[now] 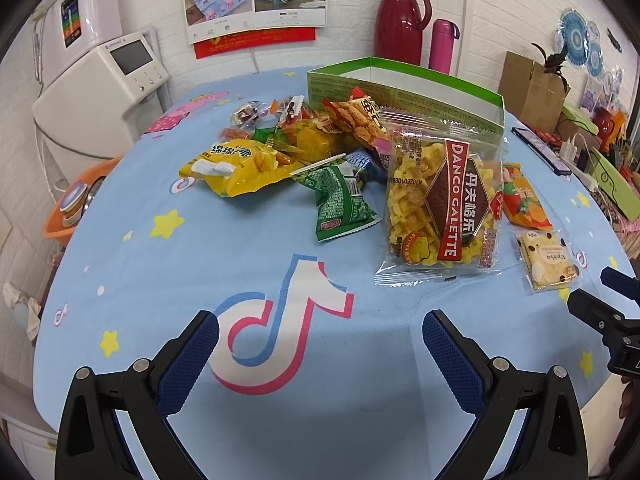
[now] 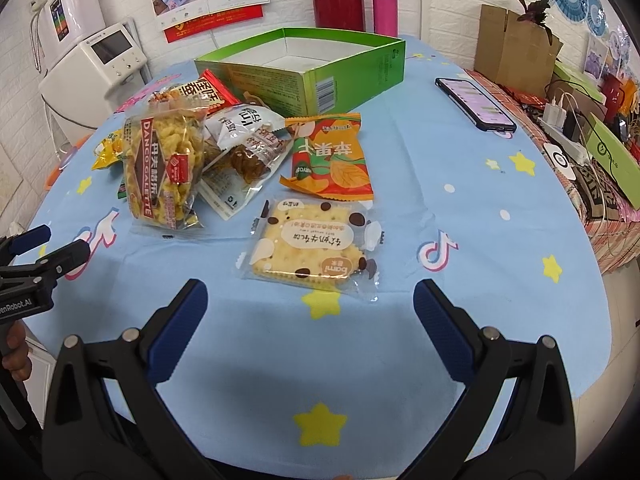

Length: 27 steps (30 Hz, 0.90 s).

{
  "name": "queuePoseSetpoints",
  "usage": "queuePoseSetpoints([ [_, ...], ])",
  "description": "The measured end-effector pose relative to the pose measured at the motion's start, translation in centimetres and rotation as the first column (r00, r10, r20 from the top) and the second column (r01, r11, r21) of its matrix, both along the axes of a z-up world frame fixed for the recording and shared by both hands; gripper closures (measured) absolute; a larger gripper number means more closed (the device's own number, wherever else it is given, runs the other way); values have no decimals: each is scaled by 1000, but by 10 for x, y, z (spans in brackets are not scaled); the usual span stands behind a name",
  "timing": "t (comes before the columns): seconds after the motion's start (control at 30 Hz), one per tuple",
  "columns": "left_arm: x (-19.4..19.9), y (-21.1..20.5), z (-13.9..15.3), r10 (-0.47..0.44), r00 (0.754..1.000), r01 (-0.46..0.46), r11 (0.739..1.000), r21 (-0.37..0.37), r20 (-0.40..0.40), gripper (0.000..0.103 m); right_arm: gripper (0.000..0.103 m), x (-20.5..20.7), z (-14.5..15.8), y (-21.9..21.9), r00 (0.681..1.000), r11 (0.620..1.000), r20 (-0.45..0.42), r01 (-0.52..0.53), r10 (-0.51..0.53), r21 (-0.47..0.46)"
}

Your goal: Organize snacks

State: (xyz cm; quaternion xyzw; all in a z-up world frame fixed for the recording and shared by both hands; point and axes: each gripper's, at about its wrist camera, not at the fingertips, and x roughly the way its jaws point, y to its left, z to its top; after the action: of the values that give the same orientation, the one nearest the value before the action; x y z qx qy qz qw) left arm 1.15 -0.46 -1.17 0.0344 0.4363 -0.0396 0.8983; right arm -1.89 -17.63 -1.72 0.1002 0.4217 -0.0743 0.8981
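Several snack packets lie in a loose pile on the blue tablecloth (image 1: pixel 240 280). A clear Danco Galette bag (image 1: pixel 442 200) lies nearest the left gripper (image 1: pixel 320 332), which is open and empty over the cloth. A green packet (image 1: pixel 342 202) and a yellow bag (image 1: pixel 236 168) lie further left. In the right wrist view a square cracker pack (image 2: pixel 310 246) lies just ahead of the open, empty right gripper (image 2: pixel 310 300), with an orange packet (image 2: pixel 330 158) behind it. An open green box (image 2: pixel 304 68) stands empty behind the pile.
A phone (image 2: pixel 476 105) lies on the cloth at the right. A red jug (image 1: pixel 400 20) and a pink flask (image 1: pixel 443 44) stand by the wall behind the box. A cardboard box (image 2: pixel 514 48) and cluttered chargers sit off the table's right edge; a white appliance (image 1: pixel 96 96) stands left.
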Motion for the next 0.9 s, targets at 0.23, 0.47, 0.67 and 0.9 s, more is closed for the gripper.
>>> queuePoseSetpoints([
  [0.23, 3, -1, -1, -3, 1000, 3, 1000, 2, -5, 0, 1, 1, 0, 0, 1000, 1000, -1, -2, 2, 1],
  [0.47, 3, -2, -2, -4, 1000, 4, 1000, 4, -6, 0, 1, 3, -1, 1, 1000, 1000, -4, -6, 6, 2],
  [0.67, 8, -3, -4, -4, 1000, 5, 1000, 12, -16, 0, 1, 7, -3, 1, 1000, 1000, -1, -19, 19, 16],
  [0.9, 23, 4, -3, -53, 997, 49, 997, -54, -63, 0, 1, 10, 7, -5, 987, 993, 148, -78, 65, 84],
])
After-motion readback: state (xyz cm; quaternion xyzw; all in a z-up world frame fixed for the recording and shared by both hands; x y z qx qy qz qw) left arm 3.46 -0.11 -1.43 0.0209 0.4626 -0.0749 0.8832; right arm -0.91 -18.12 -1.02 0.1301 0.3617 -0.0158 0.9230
